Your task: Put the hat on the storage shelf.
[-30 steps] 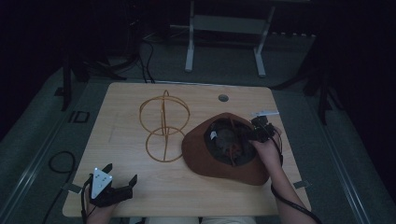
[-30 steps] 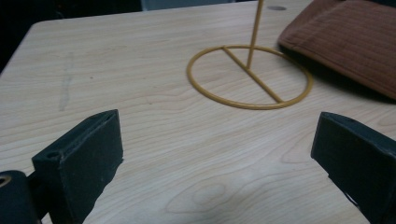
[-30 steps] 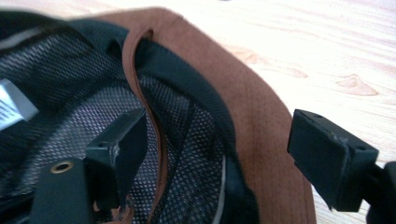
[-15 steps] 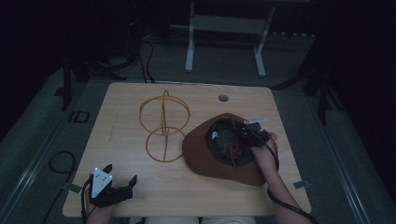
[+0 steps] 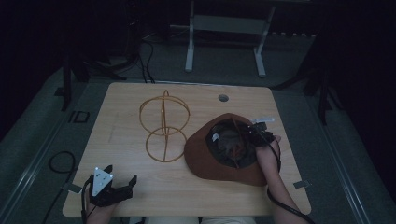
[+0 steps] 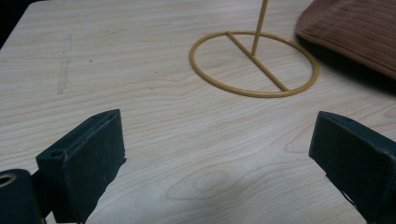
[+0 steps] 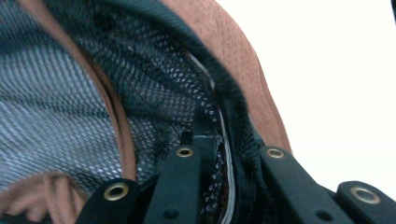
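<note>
Right gripper view: jaws (just closing) pinch hat (image 7: 243, 70) rim.

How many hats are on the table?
1: a brown hat lies upside down at the table's right, beside a wire stand, its inner band pinched by the right gripper.

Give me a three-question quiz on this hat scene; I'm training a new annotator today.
1. True or false: the brown hat lies upside down, its mesh lining showing.
2. What does the right hand-held gripper pinch? A) the hat's inner rim B) the wire stand's ring C) a cable
3. Name the gold thing standing left of the hat.

Key
1. True.
2. A: its jaws have just been closing on the rim, one inside and one outside.
3. The wire hat stand. The left hand-held gripper rests open near the table edge.
</note>
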`<state>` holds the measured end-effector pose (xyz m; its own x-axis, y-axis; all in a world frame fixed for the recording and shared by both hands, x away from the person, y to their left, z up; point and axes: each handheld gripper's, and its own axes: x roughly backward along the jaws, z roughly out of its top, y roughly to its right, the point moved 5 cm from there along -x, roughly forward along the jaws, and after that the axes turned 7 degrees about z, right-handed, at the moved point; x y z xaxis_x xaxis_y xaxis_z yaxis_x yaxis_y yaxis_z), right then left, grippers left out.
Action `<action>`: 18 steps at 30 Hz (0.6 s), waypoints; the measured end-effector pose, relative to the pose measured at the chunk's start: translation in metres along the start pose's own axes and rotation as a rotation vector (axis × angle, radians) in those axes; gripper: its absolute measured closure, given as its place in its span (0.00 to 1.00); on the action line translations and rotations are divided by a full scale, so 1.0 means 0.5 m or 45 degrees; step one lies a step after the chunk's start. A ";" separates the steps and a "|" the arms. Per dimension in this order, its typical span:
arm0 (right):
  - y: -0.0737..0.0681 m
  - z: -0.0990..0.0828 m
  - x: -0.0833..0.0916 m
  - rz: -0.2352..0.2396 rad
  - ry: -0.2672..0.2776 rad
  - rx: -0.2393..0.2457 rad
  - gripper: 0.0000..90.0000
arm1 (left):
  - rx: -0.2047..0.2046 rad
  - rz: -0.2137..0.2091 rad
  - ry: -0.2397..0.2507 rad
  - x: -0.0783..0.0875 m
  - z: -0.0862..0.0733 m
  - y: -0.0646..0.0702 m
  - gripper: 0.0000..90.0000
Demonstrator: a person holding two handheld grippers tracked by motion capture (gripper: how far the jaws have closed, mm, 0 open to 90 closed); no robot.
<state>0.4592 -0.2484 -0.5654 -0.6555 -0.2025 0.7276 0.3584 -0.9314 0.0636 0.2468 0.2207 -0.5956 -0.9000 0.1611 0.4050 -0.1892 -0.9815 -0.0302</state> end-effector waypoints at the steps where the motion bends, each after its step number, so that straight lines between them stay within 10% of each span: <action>1: 0.004 0.005 0.009 0.020 0.022 -0.019 0.93 | 0.018 -0.015 0.001 0.000 0.001 0.001 0.05; 11: 0.039 0.039 0.111 0.123 0.247 -0.122 0.94 | 0.012 -0.146 -0.027 0.005 0.038 0.073 0.06; 18: 0.041 0.037 0.154 0.160 0.300 -0.118 0.93 | -0.121 -0.292 -0.062 0.006 0.073 0.150 0.06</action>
<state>0.4281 -0.2773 -0.4954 -0.7502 -0.3728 0.5461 0.3913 -0.9161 -0.0879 0.2441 0.1436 -0.5636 -0.8096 0.3710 0.4549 -0.4246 -0.9052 -0.0173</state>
